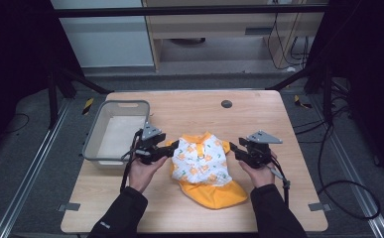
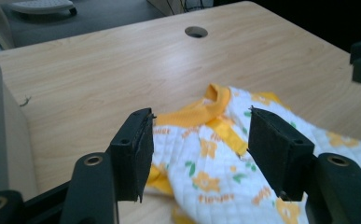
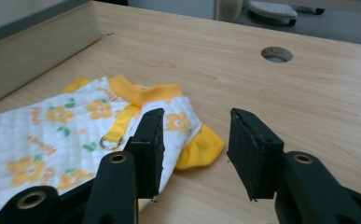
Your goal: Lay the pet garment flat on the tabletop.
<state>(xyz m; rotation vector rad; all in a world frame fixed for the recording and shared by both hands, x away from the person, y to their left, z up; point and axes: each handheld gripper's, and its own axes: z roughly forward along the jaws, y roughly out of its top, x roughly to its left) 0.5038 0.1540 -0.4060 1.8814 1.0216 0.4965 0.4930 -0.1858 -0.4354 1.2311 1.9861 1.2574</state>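
**One small garment between two sets of hand-held tongs on a worktop.**
One white garment (image 1: 199,161) with orange flower print and yellow trim lies flat near the middle of the wooden worktop (image 1: 259,106). The left tongs (image 1: 165,150) are released, jaws spread over the garment's left edge; the right tongs (image 1: 235,150) are likewise released, jaws apart just beside its right sleeve. One metal ring (image 3: 111,140) sits on the garment's yellow strap. One grey bin (image 1: 114,131) stands at the worktop's left edge, and one round hole (image 1: 226,104) lies near the far edge.
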